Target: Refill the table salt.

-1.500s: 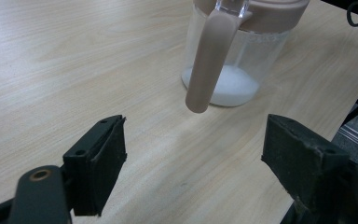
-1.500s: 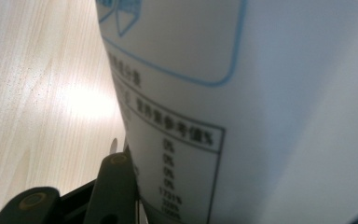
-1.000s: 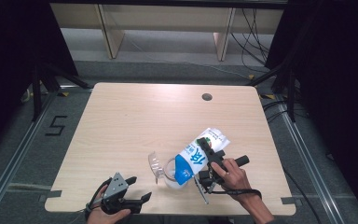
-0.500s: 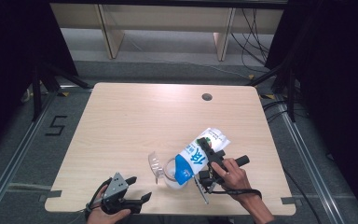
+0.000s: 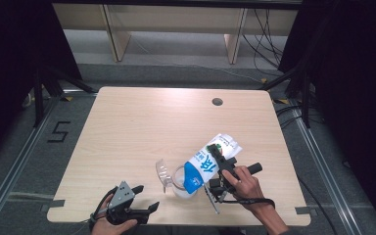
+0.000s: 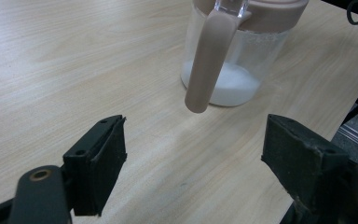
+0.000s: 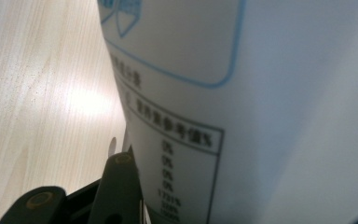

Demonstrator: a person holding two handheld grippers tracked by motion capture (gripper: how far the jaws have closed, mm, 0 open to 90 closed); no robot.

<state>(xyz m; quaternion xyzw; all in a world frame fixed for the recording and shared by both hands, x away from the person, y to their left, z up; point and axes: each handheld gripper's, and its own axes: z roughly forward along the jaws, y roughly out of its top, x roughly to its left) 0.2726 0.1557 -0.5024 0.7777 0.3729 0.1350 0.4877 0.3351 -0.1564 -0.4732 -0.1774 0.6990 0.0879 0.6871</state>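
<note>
Above the jug (image 5: 178, 182), the right gripper (image 5: 214, 157) clamps the tilted bag (image 5: 206, 164), spout down for pouring; the left gripper (image 5: 146, 199) waits open on the surface (image 5: 142, 127).

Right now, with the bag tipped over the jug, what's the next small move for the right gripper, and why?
Probably tip the bag a little steeper and hold it over the jug. The right gripper is clamped on the bag, whose low end sits over the jug's mouth, and white powder covers just the jug's bottom. The left gripper waits open near the handle, holding nothing.
</note>
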